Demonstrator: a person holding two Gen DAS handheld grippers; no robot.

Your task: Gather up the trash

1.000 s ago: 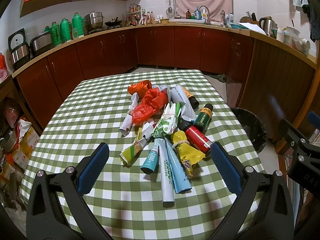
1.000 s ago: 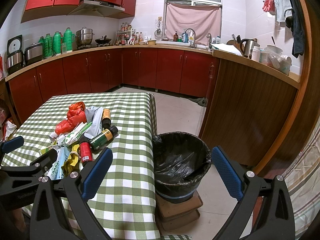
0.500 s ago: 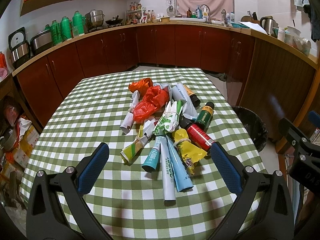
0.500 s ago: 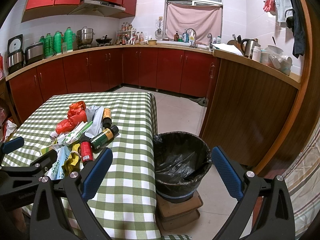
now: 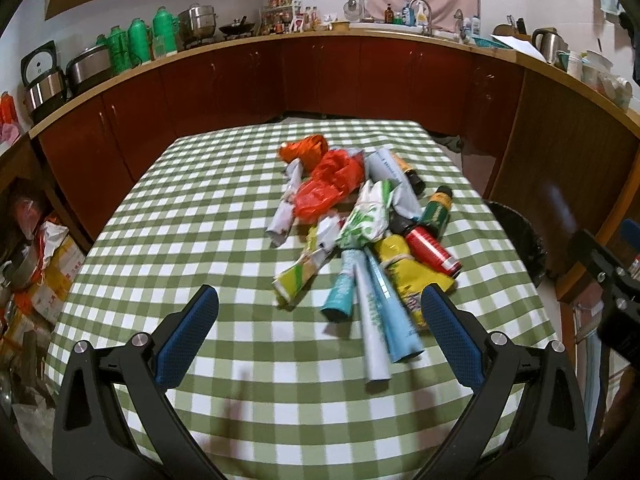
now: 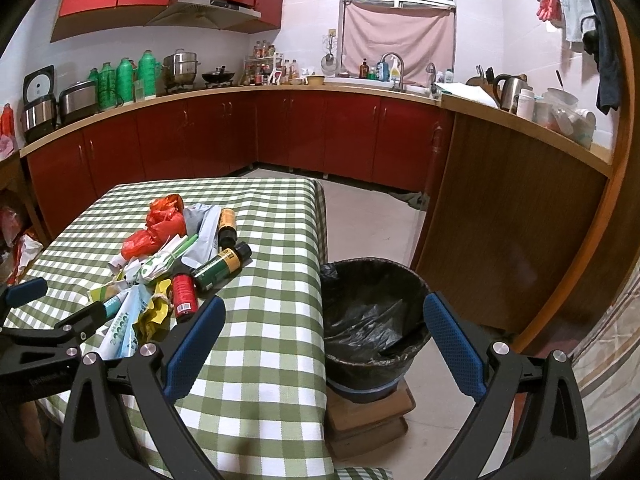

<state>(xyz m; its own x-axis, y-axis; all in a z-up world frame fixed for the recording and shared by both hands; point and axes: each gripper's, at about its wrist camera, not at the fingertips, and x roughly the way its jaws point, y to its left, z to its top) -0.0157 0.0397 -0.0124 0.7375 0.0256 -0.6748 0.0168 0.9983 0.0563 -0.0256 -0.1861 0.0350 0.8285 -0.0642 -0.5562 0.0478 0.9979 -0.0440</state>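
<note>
A heap of trash lies on the green-checked table (image 5: 200, 208): orange plastic bags (image 5: 328, 184), rolled wrappers, a teal tube (image 5: 340, 292), a yellow packet (image 5: 408, 272), a red can (image 5: 432, 250) and a dark green bottle (image 5: 438, 210). My left gripper (image 5: 318, 336) stands open just short of the heap's near end, nothing between its fingers. My right gripper (image 6: 324, 344) is open too, held over the table's right edge beside a black-lined bin (image 6: 372, 320). The same heap shows at the left of the right wrist view, with the red can (image 6: 182, 292) and green bottle (image 6: 220, 266).
The bin stands on a wooden block (image 6: 368, 416) on the floor right of the table. Red cabinets (image 6: 320, 132) and a wooden counter (image 6: 520, 184) ring the room. Boxes and bags (image 5: 44, 256) crowd the floor left of the table.
The left gripper has edged forward toward the heap, which now looks nearer and slightly blurred. The right gripper's view has hardly shifted. Both stay open.
</note>
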